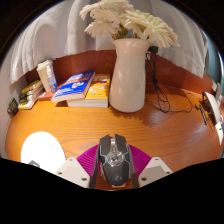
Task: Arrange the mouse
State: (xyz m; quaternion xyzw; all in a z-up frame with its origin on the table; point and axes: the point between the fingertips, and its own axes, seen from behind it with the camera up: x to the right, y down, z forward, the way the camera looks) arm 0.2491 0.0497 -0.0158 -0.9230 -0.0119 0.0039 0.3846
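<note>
Both fingers of the tongs [113,172] seemingly grasp the black mouse [113,157] between them.

Mouse [113,157] btwn tool [113,172] fingers, vase [128,75] beyond, books [82,88] left of vase.

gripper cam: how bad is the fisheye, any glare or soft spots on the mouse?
Gripper view: strong barrel distortion, the desk edge bows; the mouse between the fingers of the gripper is fairly sharp, with small highlights only; the white disc beside it is blown out; the vase and books beyond are evenly lit and slightly soft.
</note>
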